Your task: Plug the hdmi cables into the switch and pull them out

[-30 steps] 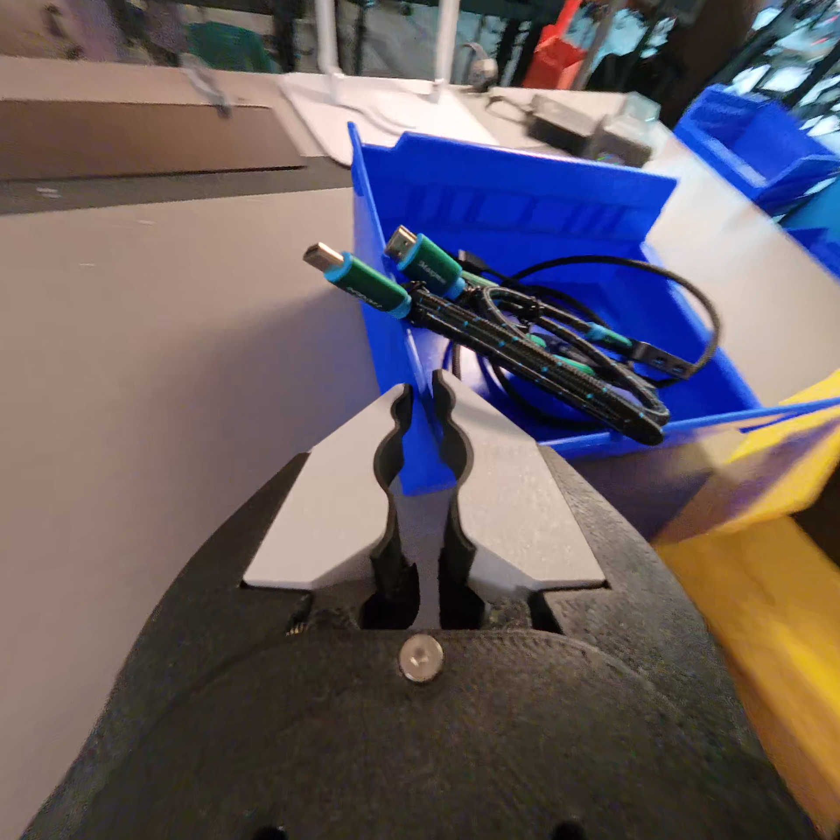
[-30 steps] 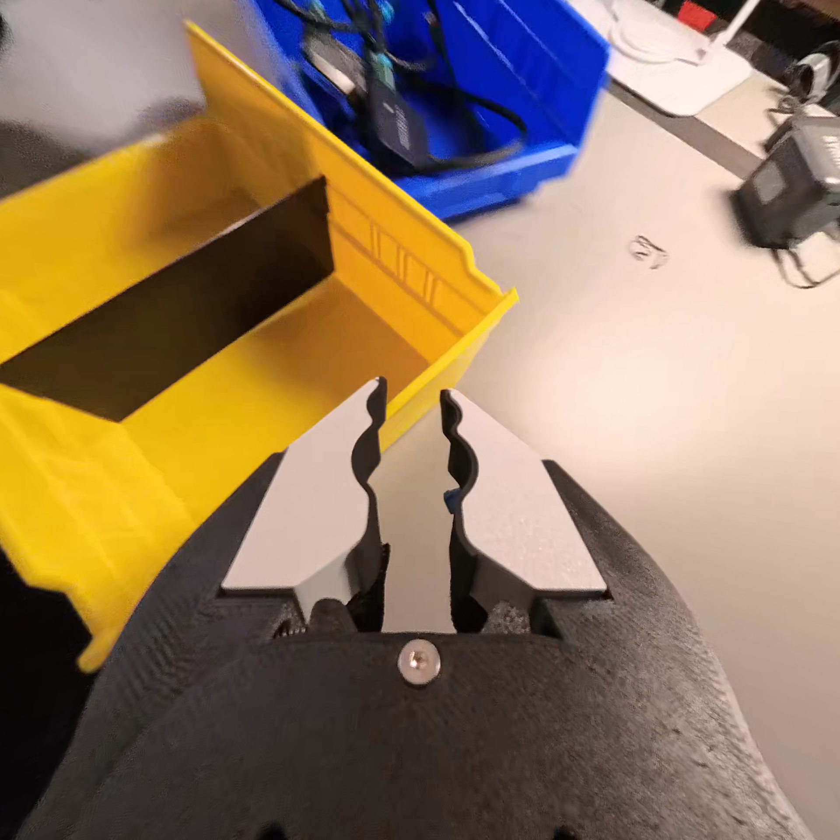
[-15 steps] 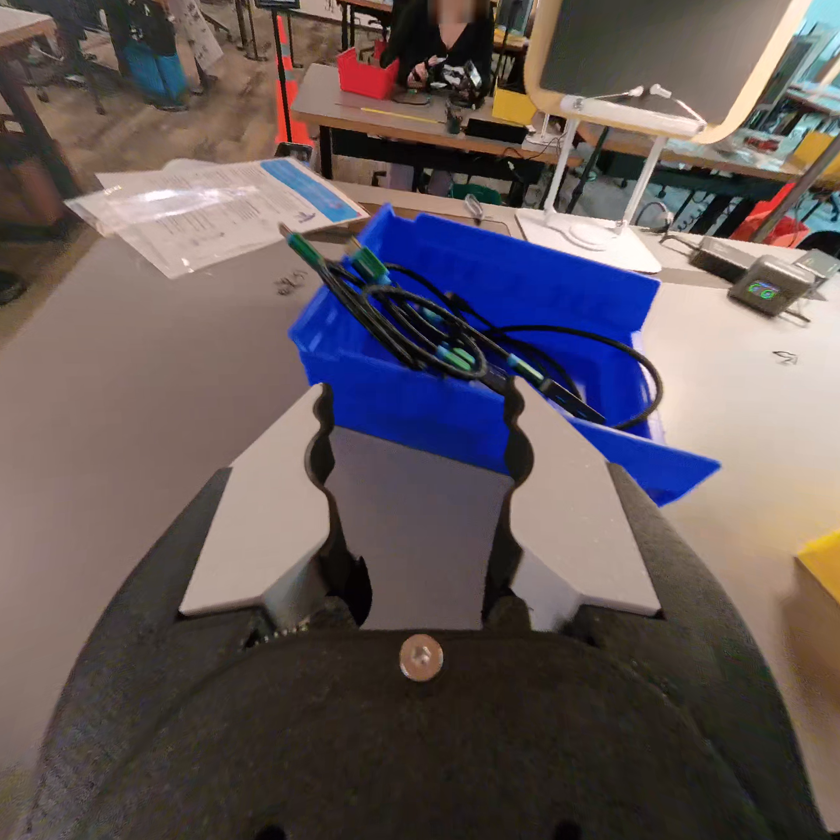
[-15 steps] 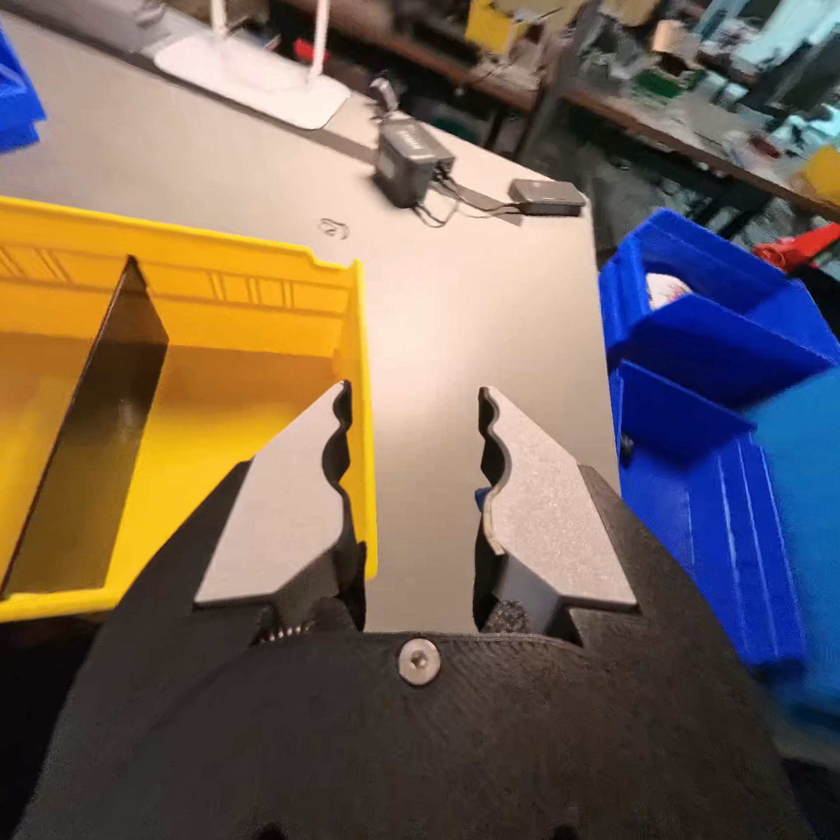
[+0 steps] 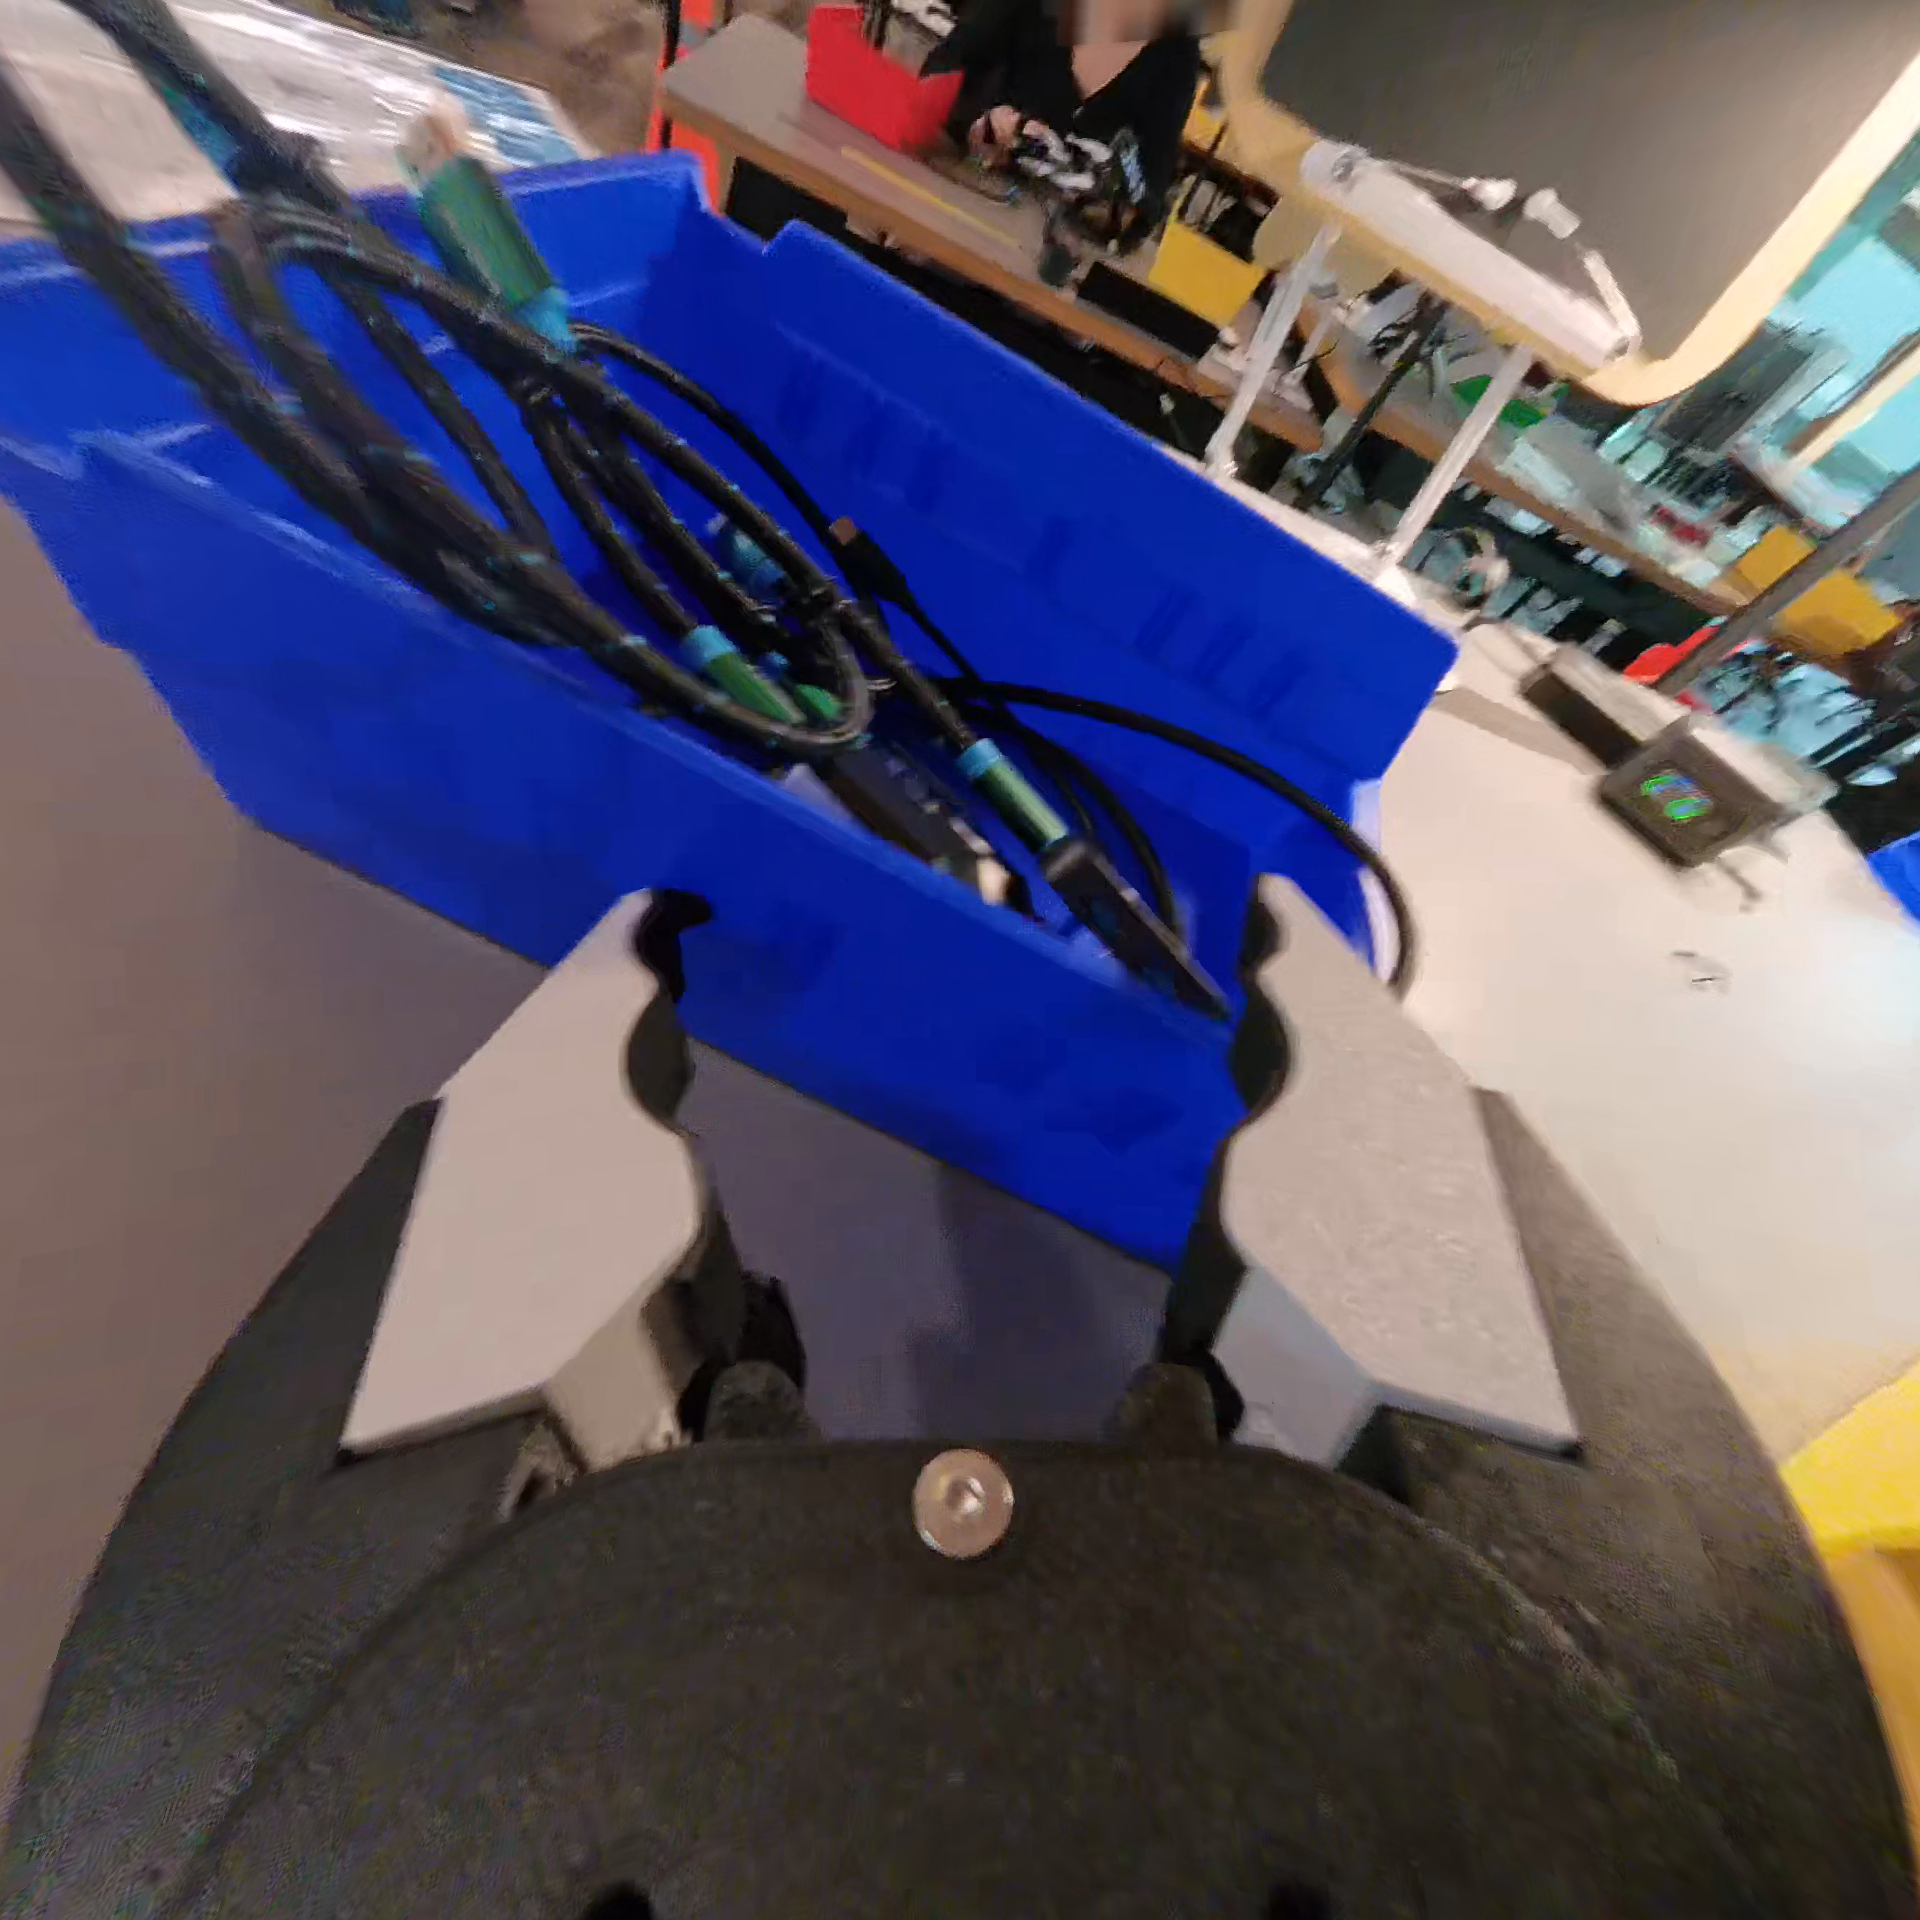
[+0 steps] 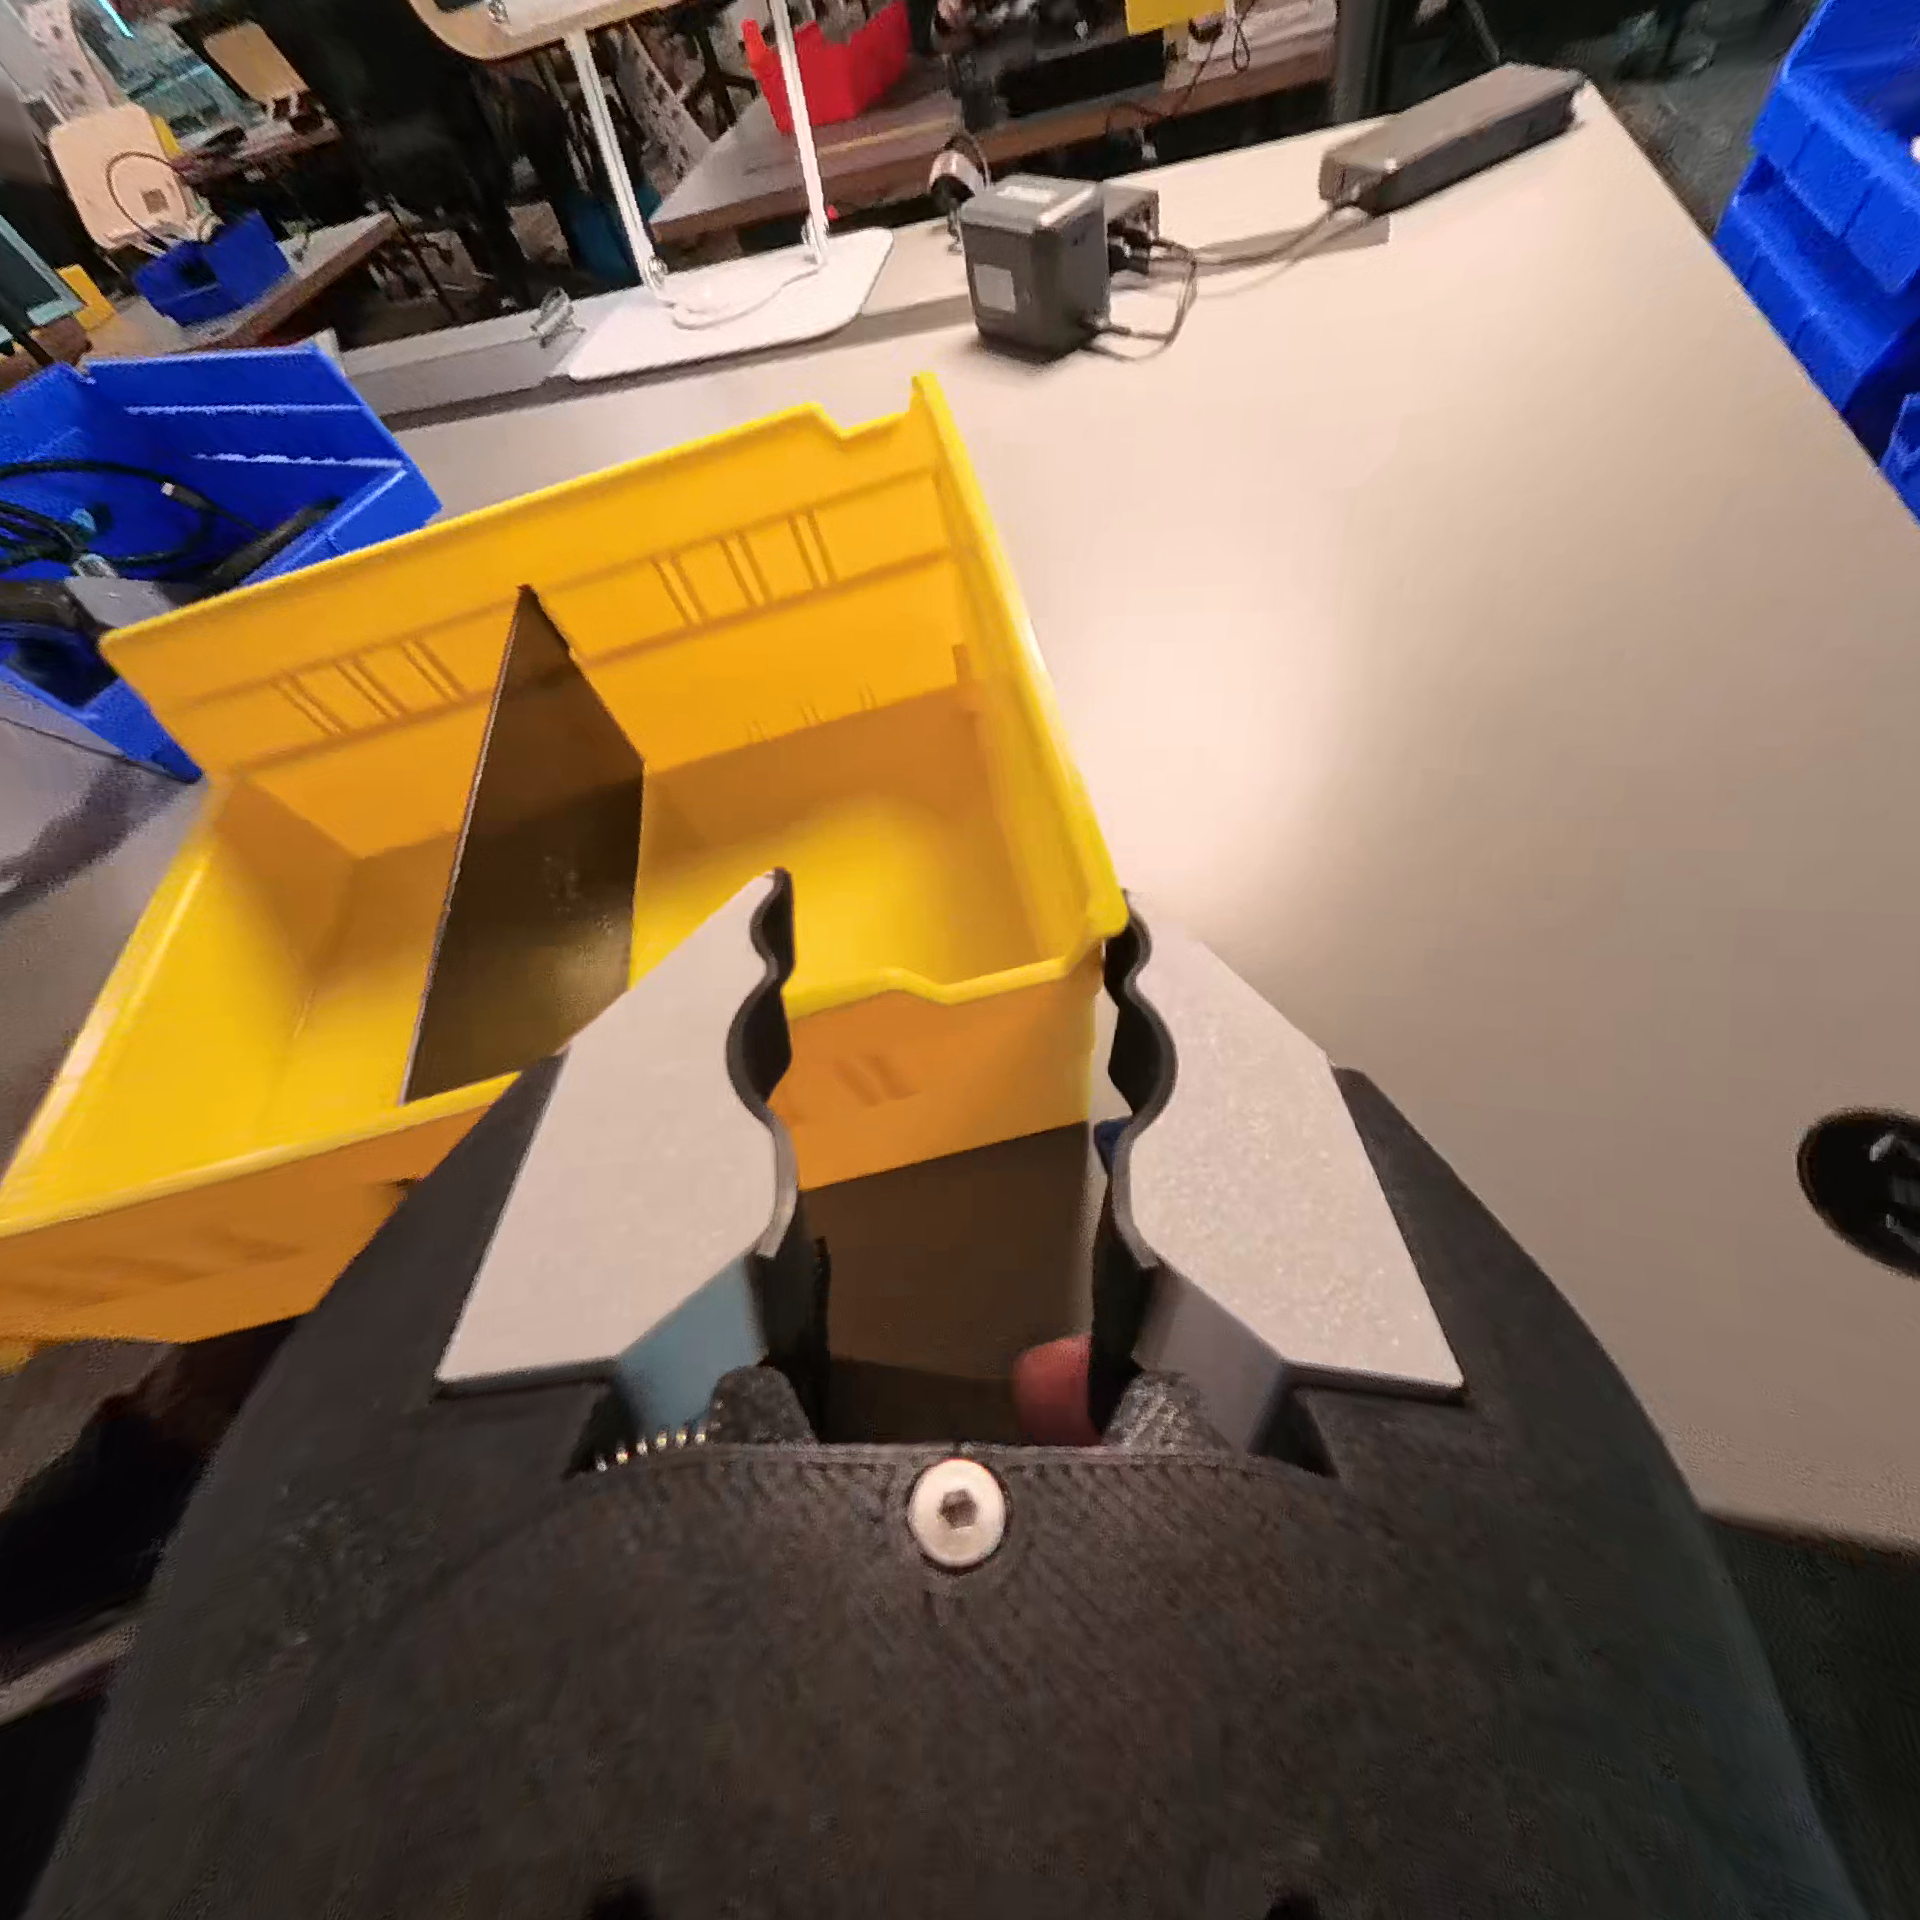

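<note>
1. The left hand-held gripper (image 5: 951, 997) is hanging with its jaws spread wide and nothing between them. A second ago they were nearly shut right at the blue bin's corner; half a second ago they had already spread.

2. Just past its tips, the blue bin (image 5: 1039, 582) is now filling much more of the left wrist view than half a second ago, so the left hand-held gripper is closing in on it.

3. Inside the bin, the hdmi cables (image 5: 582, 582) are lying in a tangled coil (black braid with green plugs), one plug (image 5: 483, 234) poking up over the far rim.

4. A dark flat box, probably the switch (image 5: 1117, 914), is leaning in the bin's near corner under the cables; blur is hiding its ports.

5. The right hand-held gripper (image 6: 945, 935) is also open and holding nothing, its tips hanging over the near right corner of an empty yellow bin (image 6: 997, 582) with a black divider (image 6: 540, 883).

6. That view has swung from the stacked bins at the worktop (image 6: 1455, 675) edge back over the yellow bin.

7. Judging from this, nothing is plugged or grasped yet; the left side is reaching for a first pick, and the tangle may drag along with it.
</note>
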